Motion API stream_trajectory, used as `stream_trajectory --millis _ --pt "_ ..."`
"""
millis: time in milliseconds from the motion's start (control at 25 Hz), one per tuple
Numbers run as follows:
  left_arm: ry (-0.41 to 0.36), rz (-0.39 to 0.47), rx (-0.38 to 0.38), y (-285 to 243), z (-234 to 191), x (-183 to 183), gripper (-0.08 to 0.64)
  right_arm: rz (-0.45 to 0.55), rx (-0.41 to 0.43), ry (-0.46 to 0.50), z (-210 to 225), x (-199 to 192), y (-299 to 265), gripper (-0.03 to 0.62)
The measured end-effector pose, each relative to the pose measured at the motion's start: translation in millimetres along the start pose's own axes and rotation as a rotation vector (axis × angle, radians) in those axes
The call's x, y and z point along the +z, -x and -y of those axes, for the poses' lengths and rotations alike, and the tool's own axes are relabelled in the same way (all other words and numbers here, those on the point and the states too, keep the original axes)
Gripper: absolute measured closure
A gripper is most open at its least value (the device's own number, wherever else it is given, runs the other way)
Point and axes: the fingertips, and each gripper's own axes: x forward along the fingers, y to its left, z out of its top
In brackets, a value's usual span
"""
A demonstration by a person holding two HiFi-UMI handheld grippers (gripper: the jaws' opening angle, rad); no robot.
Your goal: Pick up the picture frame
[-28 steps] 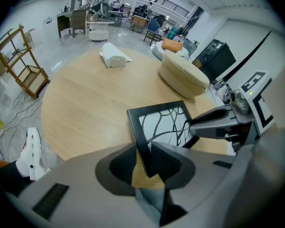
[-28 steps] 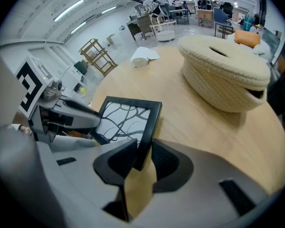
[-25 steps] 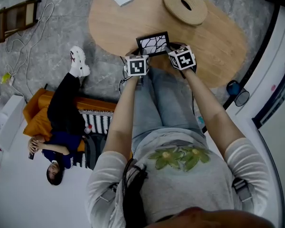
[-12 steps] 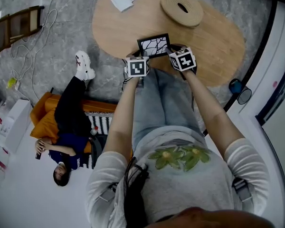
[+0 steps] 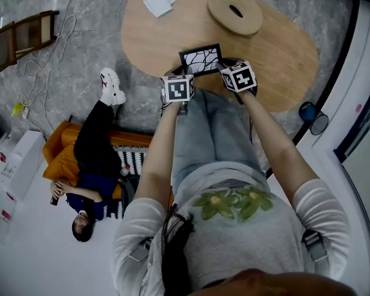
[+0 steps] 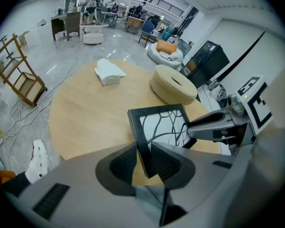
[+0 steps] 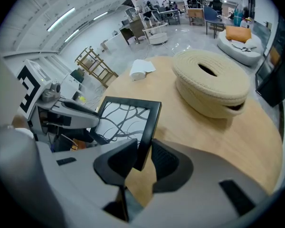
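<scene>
Left gripper (image 6: 142,148) and right gripper (image 7: 142,152) each clamped on a side edge of black rectangular picture frame (image 5: 200,59); uneven hand motion could twist it loose.

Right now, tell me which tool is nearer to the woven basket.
Right. The right tool grips the picture frame's right edge, just on the person's side of the woven basket; the left tool grips the frame's left edge, farther from it.

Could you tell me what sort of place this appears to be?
Probably an open-plan office lounge: polished grey floor, desks in the distance, ceiling strip lights and an oval wooden table.
</scene>
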Motion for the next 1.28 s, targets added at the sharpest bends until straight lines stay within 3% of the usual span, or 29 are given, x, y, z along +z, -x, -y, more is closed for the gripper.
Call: stream_trajectory --millis 440,760,1280 --pt "0.010 0.053 -0.031 27.5 14.8 12.8 0.460 0.037 0.020 -0.044 -5.0 8.0 30.5 0.494" --pt "0.009 0.126 -0.042 73.4 31.2 33.3 0.463 0.121 0.024 -0.082 -18.5 25.8 78.4 0.497" --pt "-0.019 0.244 -0.058 148.6 51.2 67.7 0.463 0.232 0.035 -0.029 -43.3 66.0 150.3 0.497"
